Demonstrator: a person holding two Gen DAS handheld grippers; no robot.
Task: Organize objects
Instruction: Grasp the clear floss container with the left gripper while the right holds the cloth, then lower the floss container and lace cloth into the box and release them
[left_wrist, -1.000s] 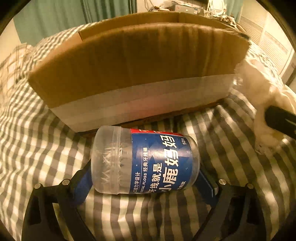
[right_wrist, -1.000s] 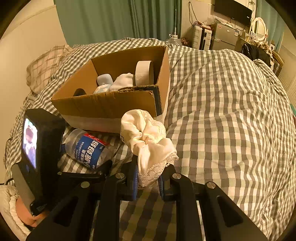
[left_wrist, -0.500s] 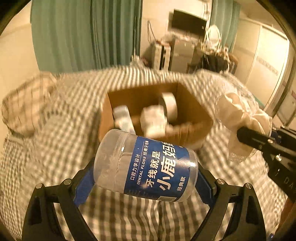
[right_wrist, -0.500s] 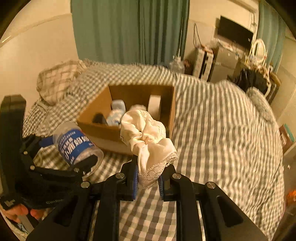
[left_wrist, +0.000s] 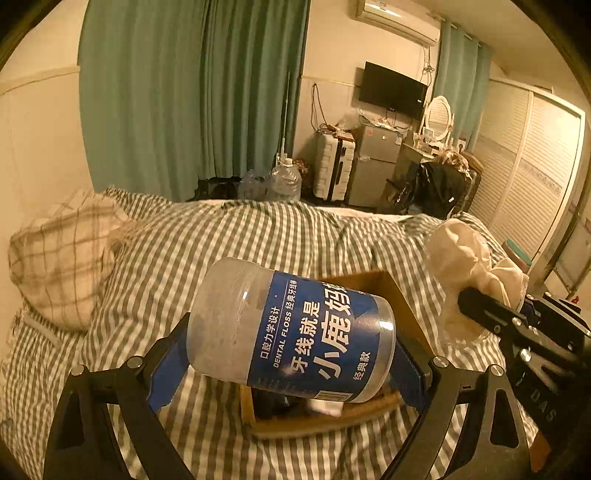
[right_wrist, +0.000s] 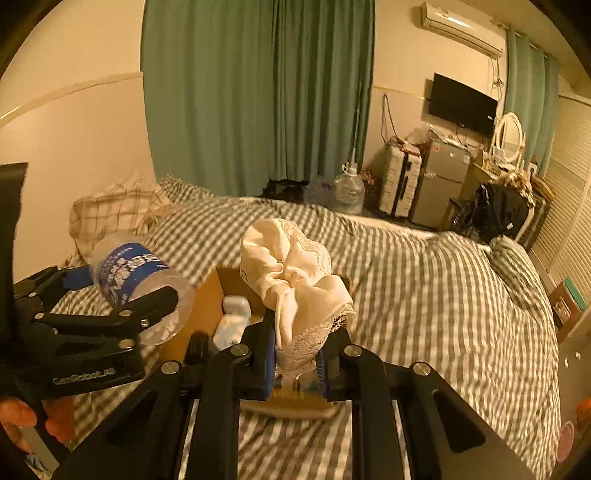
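The left claw (left_wrist: 288, 365) is clamped across a dental floss jar (left_wrist: 291, 330), the clear tub lying sideways between its blue pads with the blue label facing up. The right claw (right_wrist: 297, 363) is pinched tight on a cream lace scrunchie (right_wrist: 295, 273), which bunches up above its fingers. A second ago the jar lay on the checked bed (left_wrist: 207, 251) in front of the cardboard box (left_wrist: 400, 295), and the scrunchie sat low on the covers beside it; now both are lifted clear and hang in the air above the open box, the jar over its left part and the scrunchie just over its near edge. Inside the box I can make out a white bottle (right_wrist: 234, 308) and something dark, the rest hidden behind the claws. To my eye the pick-up is done for both things, and what remains is to lower each into a free spot and let go; the jar is smooth and round, so it may roll once released
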